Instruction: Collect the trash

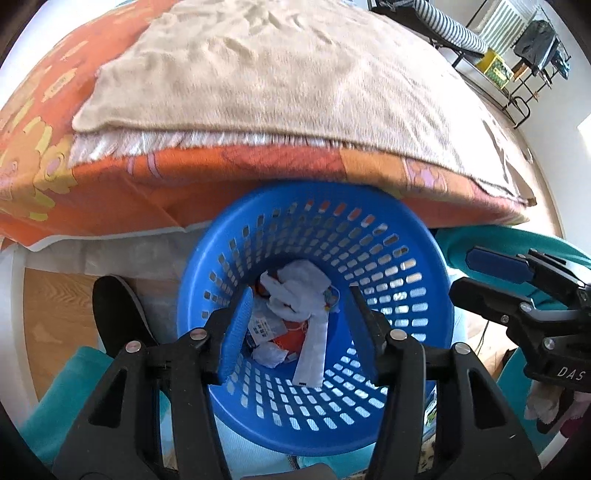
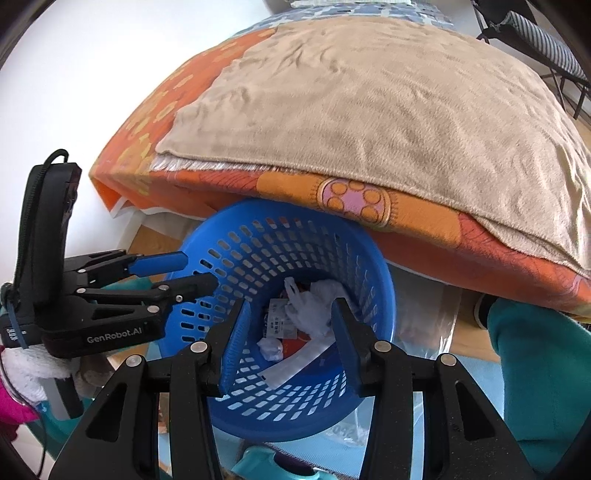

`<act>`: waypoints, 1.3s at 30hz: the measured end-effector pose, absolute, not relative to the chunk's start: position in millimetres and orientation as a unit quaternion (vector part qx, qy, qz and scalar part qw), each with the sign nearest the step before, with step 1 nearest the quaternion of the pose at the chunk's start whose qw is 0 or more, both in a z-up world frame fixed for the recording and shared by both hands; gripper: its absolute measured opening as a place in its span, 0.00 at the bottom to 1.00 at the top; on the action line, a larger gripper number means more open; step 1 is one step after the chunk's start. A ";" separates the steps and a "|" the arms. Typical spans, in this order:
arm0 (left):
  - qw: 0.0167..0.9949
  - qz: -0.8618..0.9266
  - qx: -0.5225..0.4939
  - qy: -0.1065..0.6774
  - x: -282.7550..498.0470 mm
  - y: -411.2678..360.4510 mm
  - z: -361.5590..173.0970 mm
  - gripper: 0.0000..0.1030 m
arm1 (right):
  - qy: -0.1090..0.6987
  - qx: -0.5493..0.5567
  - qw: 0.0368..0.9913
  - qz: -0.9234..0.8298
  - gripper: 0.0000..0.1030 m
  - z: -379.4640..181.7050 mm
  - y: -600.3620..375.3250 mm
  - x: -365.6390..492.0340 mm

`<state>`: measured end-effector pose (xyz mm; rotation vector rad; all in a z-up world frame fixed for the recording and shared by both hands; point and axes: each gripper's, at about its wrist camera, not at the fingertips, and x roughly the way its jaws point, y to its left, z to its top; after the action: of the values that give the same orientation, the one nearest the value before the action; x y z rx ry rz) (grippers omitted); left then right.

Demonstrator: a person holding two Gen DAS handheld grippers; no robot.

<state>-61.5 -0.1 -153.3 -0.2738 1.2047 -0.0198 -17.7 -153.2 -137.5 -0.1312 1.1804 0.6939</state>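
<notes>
Blue plastic basket (image 1: 314, 417), slotted wall, stands on the floor against the near edge of the bed (image 1: 110, 199). Trash (image 1: 295, 317) lies at the bottom of it: crumpled white tissue, a long white paper strip, printed wrappers, an orange scrap.

Left tool (image 1: 299, 332): jaws apart, nothing between the pads. It hangs over the basket mouth, pointing steeply down; the trash shows straight through the gap between its fingers, well below them.

Right tool (image 2: 288, 336): jaws likewise apart, nothing held, also above the basket mouth with the trash (image 2: 295, 328) seen through the gap. In the left wrist view the right tool (image 1: 480, 273) sits just right of the basket rim; in the right wrist view the left tool (image 2: 195, 273) reaches in from the left, its tips at the rim of the basket (image 2: 280, 424).

Surroundings: beige blanket (image 1: 277, 74) lies over an orange patterned cover (image 2: 354, 199); the cover's edge overhangs the far rim of the basket. Teal sleeve (image 2: 535, 369) at right, beside the basket. Wood floor (image 1: 51, 317) at left, with a dark shoe (image 1: 118, 314) just left of the basket. Far right, a black metal rack (image 1: 517, 66) with a striped cushion (image 1: 450, 29).

Nothing lies between either tool and the basket opening.
</notes>
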 end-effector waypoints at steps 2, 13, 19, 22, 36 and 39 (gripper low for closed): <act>0.819 -0.008 -0.134 0.558 -58.9 1.2 -147.7 0.51 | 0.539 -0.060 0.778 0.316 0.57 -133.9 -154.4 -15.0; 0.844 -0.004 -0.141 0.518 -43.6 7.8 -110.6 0.54 | 0.497 -0.063 0.814 0.294 0.59 -106.7 -162.8 3.2; 0.863 -0.004 -0.151 0.481 -32.2 13.3 -77.6 0.59 | 0.458 -0.063 0.840 0.285 0.60 -77.8 -169.2 19.8; 0.874 -0.003 -0.153 0.462 -27.1 15.7 -59.1 0.59 | 0.438 -0.058 0.852 0.281 0.65 -63.2 -173.6 27.9; 0.910 -0.007 -0.131 0.393 -5.3 12.4 5.6 0.67 | 0.379 -0.036 0.880 0.285 0.68 -13.4 -174.6 50.8; 0.913 -0.010 -0.128 0.388 1.1 12.3 15.8 0.70 | 0.370 -0.031 0.883 0.287 0.68 -5.1 -176.8 56.8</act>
<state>1.1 12.3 15.8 -0.2634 0.7984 -0.0211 56.8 -176.8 -5.1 -0.0647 0.7702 0.5974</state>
